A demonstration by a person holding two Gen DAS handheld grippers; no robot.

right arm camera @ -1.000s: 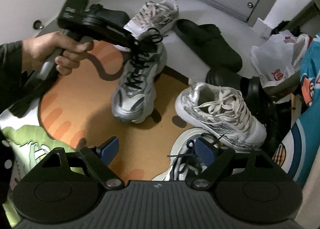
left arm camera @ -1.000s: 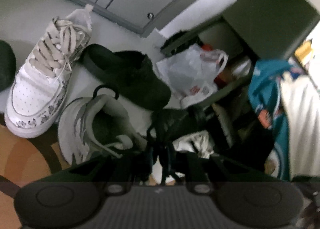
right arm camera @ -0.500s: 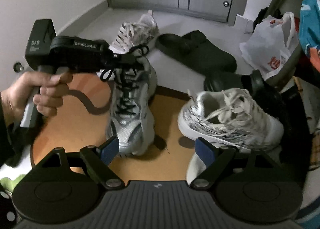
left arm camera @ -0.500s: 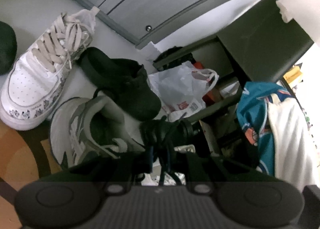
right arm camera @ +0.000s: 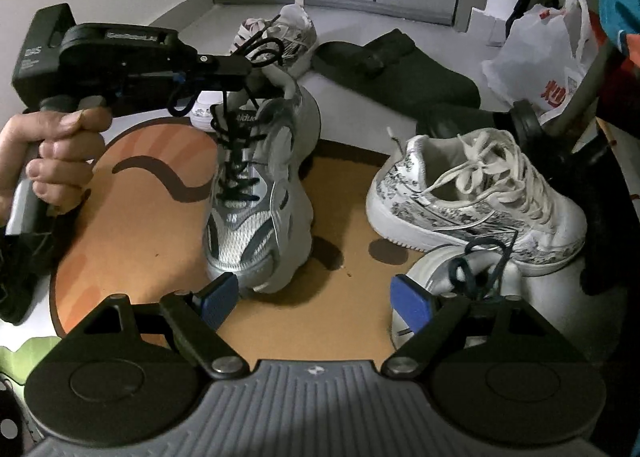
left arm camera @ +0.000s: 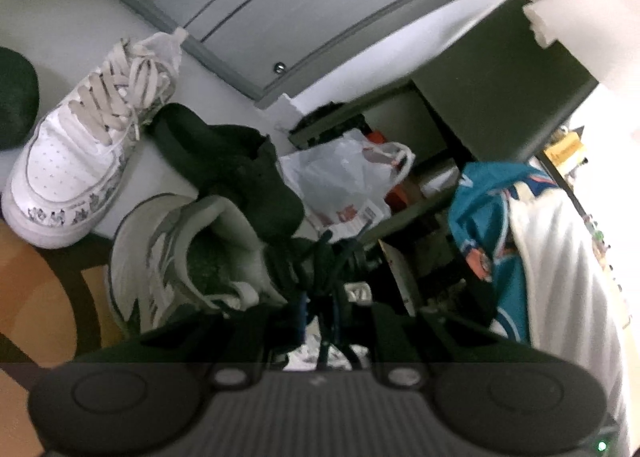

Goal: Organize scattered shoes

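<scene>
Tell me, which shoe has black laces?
The silver sneaker standing on the orange mat, its black laces pinched by the left tongs. The patterned white sneakers have pale laces.

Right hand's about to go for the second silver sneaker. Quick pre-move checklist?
1. Left gripper shut on the laces of the silver sneaker: ok.
2. That sneaker clear of the orange mat: cannot tell; its toe hangs low.
3. Right gripper open, nothing between the fingers: ok.
4. Second silver sneaker between the fingers: not ok; it sits beside the right finger.
5. Patterned white sneaker clear of the target: not ok; it overlaps it.
</scene>
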